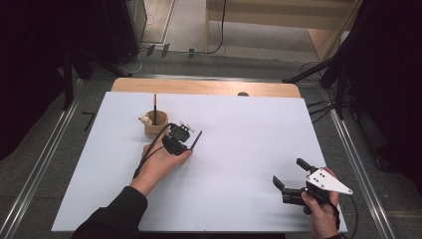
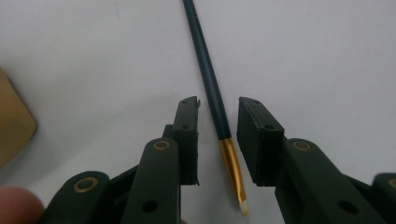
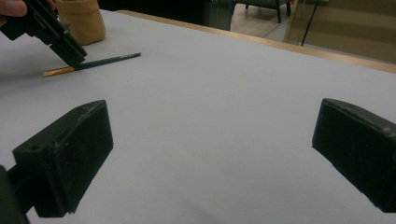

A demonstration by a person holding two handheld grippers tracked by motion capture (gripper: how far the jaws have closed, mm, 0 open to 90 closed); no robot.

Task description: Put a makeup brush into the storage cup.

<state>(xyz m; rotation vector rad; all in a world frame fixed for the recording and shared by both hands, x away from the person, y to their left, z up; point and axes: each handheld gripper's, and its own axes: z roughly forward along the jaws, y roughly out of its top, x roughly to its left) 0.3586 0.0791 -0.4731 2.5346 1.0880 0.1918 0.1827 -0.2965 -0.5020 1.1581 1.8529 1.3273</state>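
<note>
The brush [image 2: 212,79] lies flat on the white counter [image 1: 239,149], just right of the cup [image 1: 154,130] in the high view; its dark handle points away from me, its gold ferrule and pale tip toward me. My left tongs [image 2: 218,135] straddle it near the ferrule, one pad on each side; a sliver of counter shows between each pad and the handle, so I read them as narrowed around the brush but not pressing on it. The cup is tan, with a second brush [image 1: 155,109] standing upright in it and a small pale figure at its rim. My right tongs [image 1: 293,174] sit well apart, near the counter's right front corner, jaws spread wide with nothing between them; from their view the left tongs [image 3: 70,51] tilt down onto the brush [image 3: 93,63].
</note>
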